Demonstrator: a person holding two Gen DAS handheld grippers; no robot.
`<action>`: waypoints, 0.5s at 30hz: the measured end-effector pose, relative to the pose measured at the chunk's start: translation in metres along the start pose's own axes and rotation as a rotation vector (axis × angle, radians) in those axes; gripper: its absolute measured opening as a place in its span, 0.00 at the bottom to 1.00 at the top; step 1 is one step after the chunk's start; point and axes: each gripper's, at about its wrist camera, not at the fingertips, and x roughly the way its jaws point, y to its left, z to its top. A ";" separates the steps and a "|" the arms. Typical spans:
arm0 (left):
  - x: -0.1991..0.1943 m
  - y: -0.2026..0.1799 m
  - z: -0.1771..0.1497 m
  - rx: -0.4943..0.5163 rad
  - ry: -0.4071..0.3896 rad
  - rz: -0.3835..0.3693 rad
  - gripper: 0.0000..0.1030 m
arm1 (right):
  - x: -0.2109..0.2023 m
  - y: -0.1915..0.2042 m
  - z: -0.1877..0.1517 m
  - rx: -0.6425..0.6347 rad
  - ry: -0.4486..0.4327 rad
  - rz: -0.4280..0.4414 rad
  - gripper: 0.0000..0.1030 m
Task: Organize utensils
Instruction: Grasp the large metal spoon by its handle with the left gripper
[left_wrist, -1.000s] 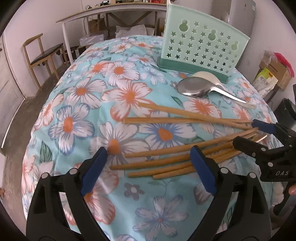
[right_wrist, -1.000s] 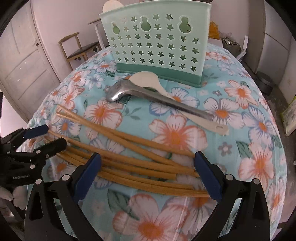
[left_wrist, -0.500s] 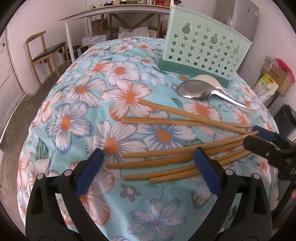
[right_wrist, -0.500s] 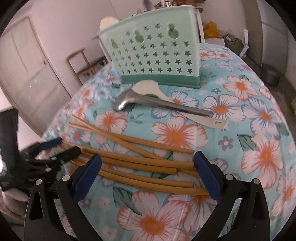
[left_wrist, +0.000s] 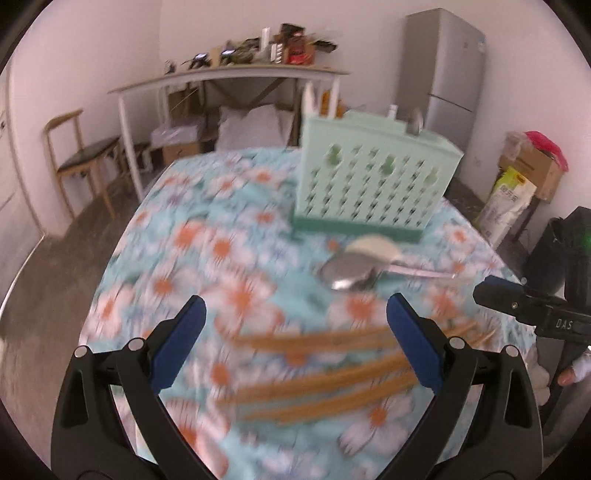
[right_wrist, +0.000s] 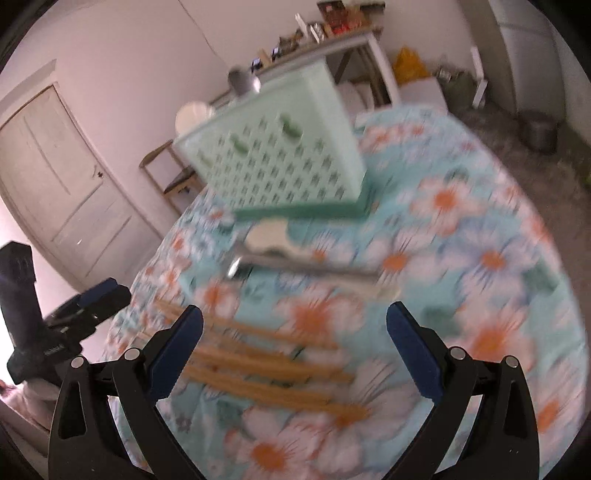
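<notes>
Several wooden chopsticks (left_wrist: 325, 373) (right_wrist: 273, 365) lie side by side on the flowered tablecloth, blurred in both views. Beyond them a metal spoon (left_wrist: 351, 273) (right_wrist: 295, 262) and a white spoon (left_wrist: 373, 248) (right_wrist: 269, 236) lie in front of the mint-green perforated utensil holder (left_wrist: 373, 184) (right_wrist: 273, 162). My left gripper (left_wrist: 295, 332) hangs open above the chopsticks with nothing between its fingers. My right gripper (right_wrist: 295, 332) is open and empty too, over the chopsticks' other end. Each gripper shows at the edge of the other's view: the right one (left_wrist: 517, 302), the left one (right_wrist: 92, 299).
The round table (left_wrist: 155, 258) drops off on all sides. A wooden chair (left_wrist: 81, 162), a white shelf table (left_wrist: 229, 74) with clutter, a fridge (left_wrist: 447, 74) and boxes (left_wrist: 532, 170) stand around it. A door (right_wrist: 59, 177) is at the left of the right wrist view.
Both grippers have lifted and tipped up, so the holder and room fill more of each view and the chopsticks sit lower. The right wrist view has rolled. Both stay open and empty.
</notes>
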 end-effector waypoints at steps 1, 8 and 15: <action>0.007 -0.004 0.005 0.021 0.003 0.002 0.92 | 0.000 -0.004 0.004 -0.001 -0.008 -0.015 0.94; 0.069 -0.047 0.017 0.284 0.136 0.014 0.62 | 0.014 -0.045 0.019 0.104 -0.004 -0.058 0.94; 0.106 -0.081 0.001 0.552 0.193 0.025 0.58 | 0.024 -0.062 0.012 0.174 0.023 -0.021 0.94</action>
